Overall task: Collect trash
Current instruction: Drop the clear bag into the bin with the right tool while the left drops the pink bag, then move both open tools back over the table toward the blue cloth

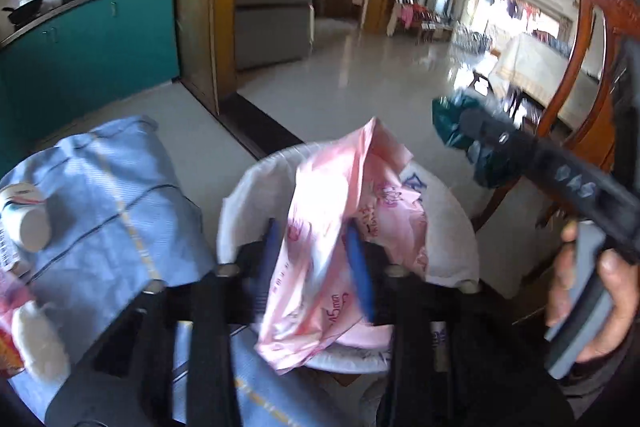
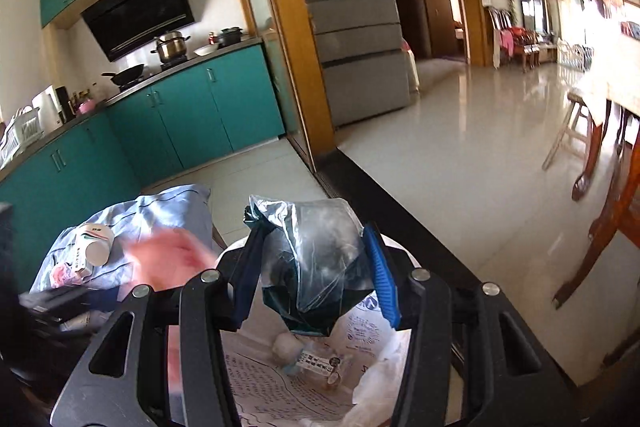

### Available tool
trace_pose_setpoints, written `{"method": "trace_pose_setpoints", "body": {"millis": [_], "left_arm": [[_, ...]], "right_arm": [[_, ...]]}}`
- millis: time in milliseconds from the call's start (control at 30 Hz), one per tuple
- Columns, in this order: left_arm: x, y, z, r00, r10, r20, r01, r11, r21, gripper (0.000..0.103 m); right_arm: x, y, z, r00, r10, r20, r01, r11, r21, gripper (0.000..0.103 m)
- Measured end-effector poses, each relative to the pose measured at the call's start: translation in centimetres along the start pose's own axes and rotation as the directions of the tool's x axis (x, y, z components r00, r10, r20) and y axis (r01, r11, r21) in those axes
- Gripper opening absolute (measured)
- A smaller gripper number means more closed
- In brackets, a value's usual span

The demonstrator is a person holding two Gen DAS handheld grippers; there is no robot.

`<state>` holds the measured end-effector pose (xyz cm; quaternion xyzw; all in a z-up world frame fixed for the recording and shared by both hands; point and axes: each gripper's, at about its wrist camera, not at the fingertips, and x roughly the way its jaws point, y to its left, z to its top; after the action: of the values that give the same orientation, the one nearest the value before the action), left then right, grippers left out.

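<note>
Left gripper (image 1: 316,259): jaws apart, pink wrapper (image 1: 320,227) loose between them, over white-lined bin (image 1: 448,219) just below. Right gripper (image 2: 316,267): jaws clamped on crumpled clear-and-teal bag (image 2: 316,259), above same bin. Paper cup (image 2: 96,243) on blue cloth, left of both jaws.

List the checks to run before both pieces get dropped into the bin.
1. Pink wrapper above the lined bin: ok.
2. Left gripper gripping the wrapper: not ok, its jaws look parted around it.
3. Right gripper shut on the crumpled plastic bag: ok.
4. Plastic bag over the bin opening: cannot tell; the left wrist view shows it off to one side.
5. Room in the bin: ok, little lies at the bottom.
6. Other trash collected: not ok, a paper cup lies on the blue cloth.
</note>
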<state>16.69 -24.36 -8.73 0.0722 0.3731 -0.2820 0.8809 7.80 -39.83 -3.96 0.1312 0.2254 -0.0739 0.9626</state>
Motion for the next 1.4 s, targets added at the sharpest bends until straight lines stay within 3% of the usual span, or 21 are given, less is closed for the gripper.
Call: {"method": "trace_pose_setpoints", "body": {"millis": [33, 200, 300, 333, 433, 567, 633, 700, 800, 900, 1067, 1200, 1400], "left_arm": [[0.8, -0.2, 0.0, 1.0, 0.007, -0.01, -0.007, 1.0, 0.003, 0.068], [0.9, 1.4, -0.1, 1.0, 0.026, 0.002, -0.026, 0.998, -0.051, 0.077], [-1.7, 3.7, -1.1, 0.996, 0.087, 0.034, -0.084, 0.994, -0.068, 0.078], [-3.6, 4.4, -1.8, 0.991, 0.126, 0.054, -0.122, 0.989, -0.078, 0.08], [-7.6, 6.4, -3.4, 0.971, 0.212, 0.114, -0.199, 0.973, -0.117, 0.084], [-12.4, 8.8, -6.2, 0.933, 0.335, 0.135, -0.31, 0.934, -0.175, 0.085], [-14.9, 9.6, -8.1, 0.898, 0.418, 0.138, -0.387, 0.9, -0.202, 0.086], [-17.7, 10.7, -10.2, 0.851, 0.505, 0.145, -0.463, 0.851, -0.249, 0.086], [-20.6, 12.8, -12.9, 0.794, 0.595, 0.127, -0.531, 0.78, -0.332, 0.087], [-23.2, 14.7, -14.6, 0.775, 0.627, 0.086, -0.555, 0.738, -0.383, 0.087], [-26.6, 16.3, -16.9, 0.741, 0.669, 0.061, -0.579, 0.682, -0.446, 0.087], [-28.5, 16.9, -18.5, 0.717, 0.696, 0.04, -0.602, 0.648, -0.467, 0.088], [-30.6, 18.1, -20.2, 0.7, 0.714, 0.015, -0.612, 0.61, -0.503, 0.089]], "right_arm": [[0.2, -0.1, -0.1, 1.0, 0.002, -0.012, -0.002, 1.0, -0.003, 0.05], [0.1, 0.4, -0.5, 0.999, 0.016, -0.039, -0.018, 0.999, -0.043, 0.054], [0.3, 1.1, -0.8, 0.999, 0.012, -0.047, -0.015, 0.998, -0.067, 0.066], [0.2, 1.4, -0.9, 0.999, 0.006, -0.043, -0.009, 0.997, -0.073, 0.073], [0.1, 2.3, -0.8, 0.999, -0.008, -0.031, 0.005, 0.995, -0.098, 0.08], [0.3, 3.9, -1.0, 1.0, 0.005, -0.027, -0.008, 0.993, -0.121, 0.086], [0.1, 5.8, -1.3, 0.998, 0.062, -0.032, -0.066, 0.985, -0.16, 0.086], [-0.2, 8.9, -2.0, 0.99, 0.138, -0.042, -0.144, 0.962, -0.231, 0.086], [-0.2, 15.0, -4.0, 0.952, 0.279, -0.127, -0.306, 0.892, -0.332, 0.086], [0.2, 20.9, -6.5, 0.901, 0.361, -0.239, -0.432, 0.798, -0.42, 0.086], [0.0, 28.6, -10.0, 0.836, 0.414, -0.36, -0.548, 0.662, -0.512, 0.087], [0.4, 32.1, -11.5, 0.788, 0.428, -0.443, -0.614, 0.605, -0.507, 0.09], [1.5, 35.8, -14.6, 0.773, 0.37, -0.515, -0.628, 0.564, -0.537, 0.09]]}}
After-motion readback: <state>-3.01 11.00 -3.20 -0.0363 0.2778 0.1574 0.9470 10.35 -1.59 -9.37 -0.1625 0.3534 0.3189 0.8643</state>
